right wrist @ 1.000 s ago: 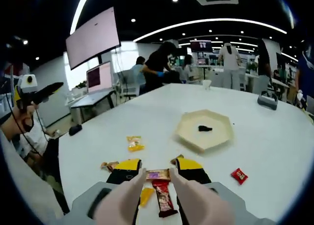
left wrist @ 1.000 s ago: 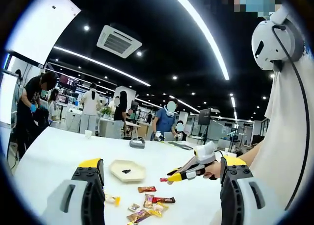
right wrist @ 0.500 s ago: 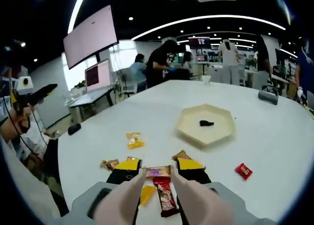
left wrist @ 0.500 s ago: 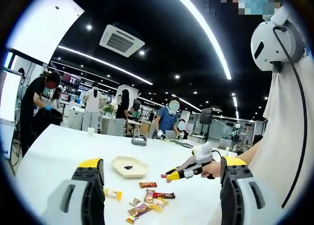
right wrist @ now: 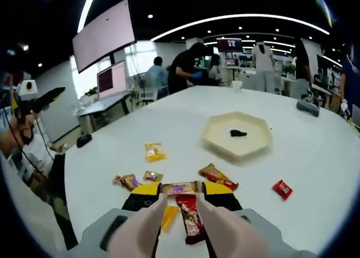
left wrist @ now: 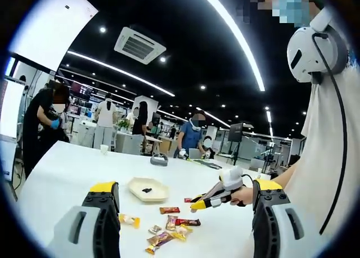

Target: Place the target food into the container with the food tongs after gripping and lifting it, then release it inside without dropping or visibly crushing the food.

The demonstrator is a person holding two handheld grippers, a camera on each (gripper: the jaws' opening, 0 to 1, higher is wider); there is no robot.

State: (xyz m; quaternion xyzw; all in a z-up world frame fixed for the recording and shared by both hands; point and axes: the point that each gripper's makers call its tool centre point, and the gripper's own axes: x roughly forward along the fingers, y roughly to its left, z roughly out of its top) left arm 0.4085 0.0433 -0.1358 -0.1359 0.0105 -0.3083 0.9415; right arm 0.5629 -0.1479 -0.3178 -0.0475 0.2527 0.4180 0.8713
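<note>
The right gripper (right wrist: 181,193) is clamped across a pink-wrapped snack bar (right wrist: 180,188), held above the white table (right wrist: 315,173). It should travel level to the hexagonal tray (right wrist: 222,148) with unchanged pressure, opening only low inside. The left gripper (left wrist: 185,213) hangs wide open, holding nothing.

The dark bit (right wrist: 238,133) in the hexagonal tray (right wrist: 214,141) is too small to identify.

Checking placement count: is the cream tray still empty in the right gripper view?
No, the tray already holds one small dark piece near its middle.
</note>
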